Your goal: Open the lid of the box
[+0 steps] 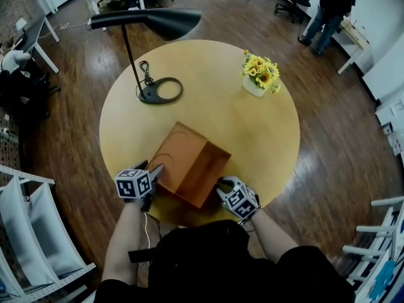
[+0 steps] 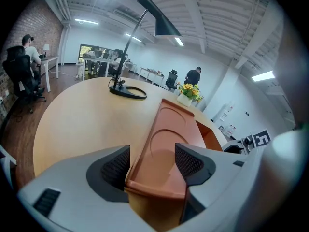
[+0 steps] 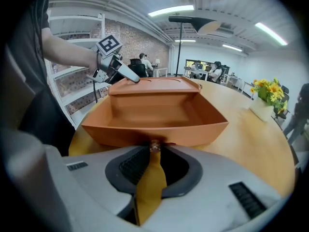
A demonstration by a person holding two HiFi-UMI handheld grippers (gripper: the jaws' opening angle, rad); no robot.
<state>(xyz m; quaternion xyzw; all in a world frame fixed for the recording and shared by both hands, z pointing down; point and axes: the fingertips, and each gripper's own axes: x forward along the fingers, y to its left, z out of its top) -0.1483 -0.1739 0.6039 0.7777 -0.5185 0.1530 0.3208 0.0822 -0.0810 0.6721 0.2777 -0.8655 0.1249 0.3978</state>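
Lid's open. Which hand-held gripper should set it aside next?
Left hand-held gripper: its jaws clamp the lid edge. The right hand-held gripper sits at the box front wall, off the lid.

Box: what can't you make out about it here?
- Whether lid is hinged to box: join too small in every view.
- Shiny bit at right gripper tips, right gripper view: too small to name.
- Lid's near corner, head view: left gripper covers it.
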